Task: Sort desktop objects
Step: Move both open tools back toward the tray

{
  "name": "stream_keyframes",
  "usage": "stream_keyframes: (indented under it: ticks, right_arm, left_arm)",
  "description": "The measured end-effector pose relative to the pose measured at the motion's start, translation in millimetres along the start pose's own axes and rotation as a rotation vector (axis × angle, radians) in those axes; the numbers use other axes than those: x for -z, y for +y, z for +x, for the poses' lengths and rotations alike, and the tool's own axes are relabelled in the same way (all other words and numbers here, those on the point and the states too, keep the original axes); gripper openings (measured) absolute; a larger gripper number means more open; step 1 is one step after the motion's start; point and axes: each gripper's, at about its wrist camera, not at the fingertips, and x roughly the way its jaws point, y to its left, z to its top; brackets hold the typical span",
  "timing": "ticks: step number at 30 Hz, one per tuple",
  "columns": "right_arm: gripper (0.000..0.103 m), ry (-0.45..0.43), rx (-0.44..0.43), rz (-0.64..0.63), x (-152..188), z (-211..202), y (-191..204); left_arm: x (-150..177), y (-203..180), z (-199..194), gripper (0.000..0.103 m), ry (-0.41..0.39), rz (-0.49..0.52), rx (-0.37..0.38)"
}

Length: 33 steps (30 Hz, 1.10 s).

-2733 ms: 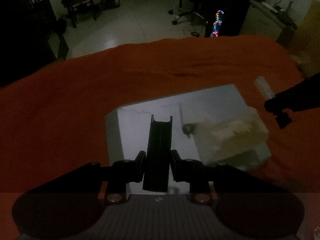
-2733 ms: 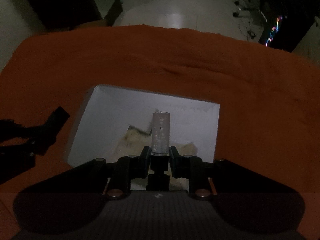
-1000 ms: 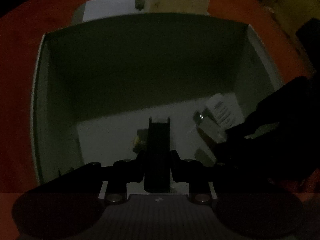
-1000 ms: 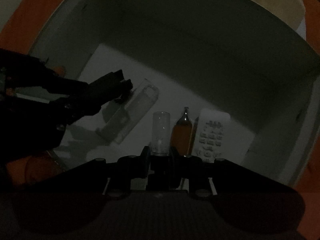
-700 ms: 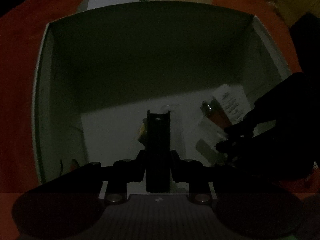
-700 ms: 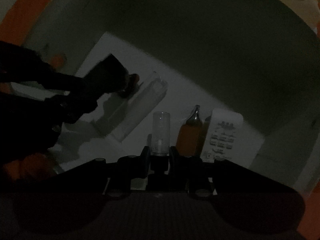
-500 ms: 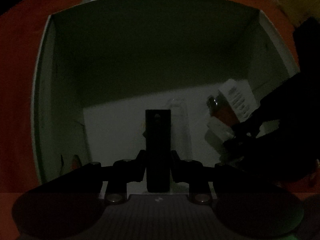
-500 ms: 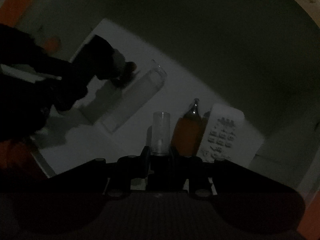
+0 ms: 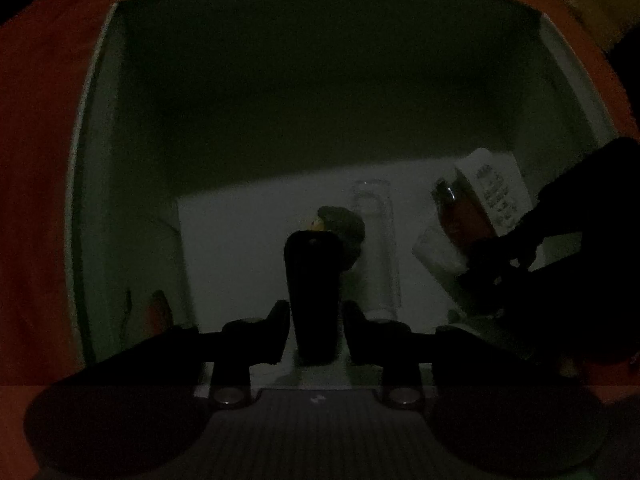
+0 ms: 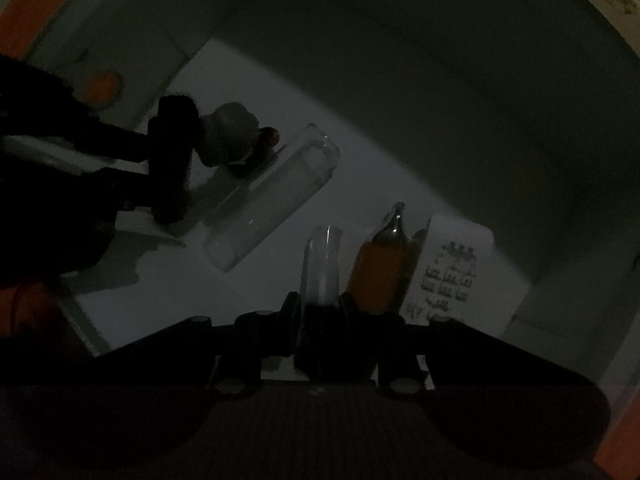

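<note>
Only my right view shows the box's (image 10: 500,92) orange spot (image 10: 105,85). Both grippers point down: left gripper (image 9: 314,312) just loosening around a dark bar (image 9: 314,280); right gripper (image 10: 320,308) grasping a clear tube (image 10: 322,268).

Both grippers pointed steeply down; left gripper (image 9: 315,312) jaws just opened slightly; right gripper (image 10: 320,308) pinched narrowly.

Dim view down into a white box (image 10: 460,92). Right tongs (image 10: 320,304) clamp a clear capped tube (image 10: 322,264), upright between the pads. On the box floor: orange bottle (image 10: 380,272) touching a white keypad remote (image 10: 452,276); clear case (image 10: 272,196) lying diagonally. Left tongs (image 10: 172,160) reach in, dark object between them; grip unclear.
</note>
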Motion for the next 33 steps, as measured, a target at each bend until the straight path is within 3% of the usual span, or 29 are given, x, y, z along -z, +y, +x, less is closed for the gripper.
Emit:
stream_keyframes:
  ticks: [6, 8, 17, 23, 29, 33]
  right_arm:
    - [0.026, -0.051, -0.018, 0.010, -1, -17, 9]
    - [0.027, -0.070, -0.027, 0.023, -1, -24, 11]
    - [0.036, -0.154, -0.050, 0.096, 4, -60, 11]
    - [0.042, -0.240, -0.100, 0.122, 1, -94, 5]
    - [0.046, -0.320, -0.066, 0.197, -9, -123, -22]
    - [0.051, -0.350, -0.053, 0.245, -19, -128, -40]
  left_arm:
    - [-8, -14, -28, 0.027, -0.071, 0.028, 0.040]
    - [-13, -18, -37, 0.036, -0.090, 0.033, 0.057]
    - [-41, -18, -75, 0.041, -0.169, 0.002, 0.080]
    - [-73, -13, -110, 0.042, -0.281, -0.015, 0.093]
    - [-115, 2, -144, 0.042, -0.413, -0.067, 0.090]
    - [-142, 8, -146, 0.042, -0.439, -0.083, 0.074]
